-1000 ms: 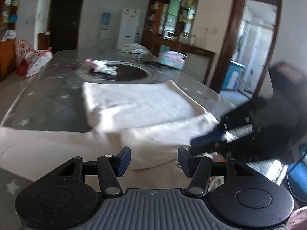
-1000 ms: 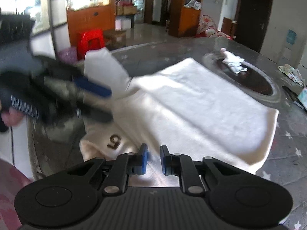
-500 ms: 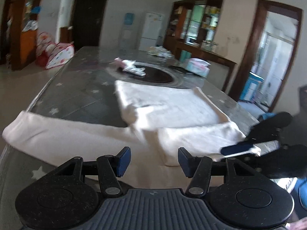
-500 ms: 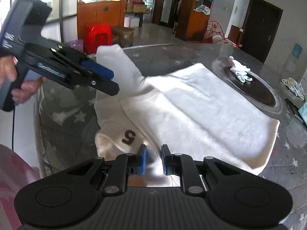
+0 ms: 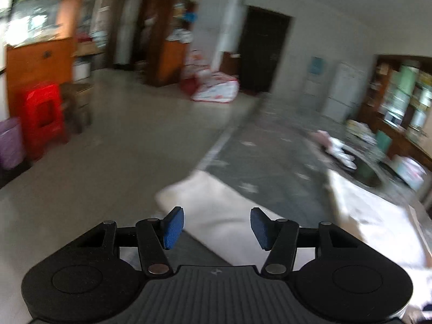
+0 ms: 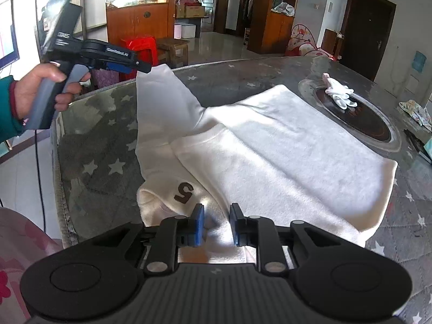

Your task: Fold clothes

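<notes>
The sleeve (image 5: 216, 216) lies just ahead of the wide, empty left claw (image 5: 214, 228), long axis crosswise. Right claw (image 6: 216, 225), narrow, has been opening over the sweater (image 6: 283, 156).

Left wrist view: rides low behind the left gripper (image 5: 214, 225), close over the tabletop (image 5: 272, 162) edge, facing across the floor toward a dark door; blurred.
Right wrist view: sits behind the right gripper (image 6: 216, 224), tilted down, close above the white sweatshirt (image 6: 283, 156).
Shared: the sweatshirt's spread sleeve (image 5: 216, 208), the tabletop, the red stool (image 6: 140, 44).
</notes>
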A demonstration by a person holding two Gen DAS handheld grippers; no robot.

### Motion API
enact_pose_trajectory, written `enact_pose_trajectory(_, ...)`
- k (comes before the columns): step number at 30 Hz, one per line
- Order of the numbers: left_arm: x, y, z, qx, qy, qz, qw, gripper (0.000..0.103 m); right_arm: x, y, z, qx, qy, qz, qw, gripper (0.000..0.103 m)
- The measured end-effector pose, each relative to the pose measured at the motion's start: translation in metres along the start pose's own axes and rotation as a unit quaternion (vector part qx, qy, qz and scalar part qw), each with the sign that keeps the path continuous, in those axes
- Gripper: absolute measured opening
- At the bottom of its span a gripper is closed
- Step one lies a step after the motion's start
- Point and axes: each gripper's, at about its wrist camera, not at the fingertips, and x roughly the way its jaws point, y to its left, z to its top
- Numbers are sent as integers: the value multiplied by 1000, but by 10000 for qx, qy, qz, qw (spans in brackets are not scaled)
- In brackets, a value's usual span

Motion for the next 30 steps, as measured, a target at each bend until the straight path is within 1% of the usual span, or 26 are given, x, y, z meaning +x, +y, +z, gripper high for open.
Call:
enact_pose_trajectory(5, 18, 13, 6, -207, 103, 254, 9994, 58, -4, 0, 0, 44, -52, 15, 10000, 23)
enact_pose_trajectory(10, 32, 19, 6, -401, 249, 240, 9986, 56, -9, -1, -1, 103, -113, -1, 9999, 27)
enact_pose_trajectory(11, 34, 21, 6, -436, 262, 253, 9984, 54, -10, -1, -2, 124, -119, -8, 9999, 27)
enact_pose_trajectory(13, 35, 22, 6, -405, 240, 339, 9983, 42, -12, -2, -3, 165, -132, -22, 9998, 28)
enact_pose_trajectory(14, 35, 23, 6, -401, 222, 369, 9983, 38, -13, -3, -4, 186, -138, -28, 9997, 28)
enact_pose_trajectory(16, 32, 24, 7, -454, 178, 333, 9983, 15, -14, -3, -5, 215, -143, -35, 9997, 28)
enact_pose_trajectory(19, 26, 24, 10, -521, 117, 221, 9983, 9, -16, -4, -7, 276, -176, -40, 9995, 28)
enact_pose_trajectory(21, 17, 18, 12, -512, 42, 21, 9987, 8, -18, -5, -8, 335, -234, -47, 9992, 28)
enact_pose_trajectory(25, -9, -13, 22, -414, -105, -660, 9969, 8, -24, -9, -10, 440, -346, -67, 9984, 28)
enact_pose_trajectory(28, -27, -44, 29, -286, -176, -1248, 9916, 7, -29, -11, -12, 491, -431, -106, 9978, 28)
enact_pose_trajectory(30, -37, -68, 34, -173, -177, -1713, 9849, 7, -33, -14, -15, 551, -493, -145, 9972, 28)
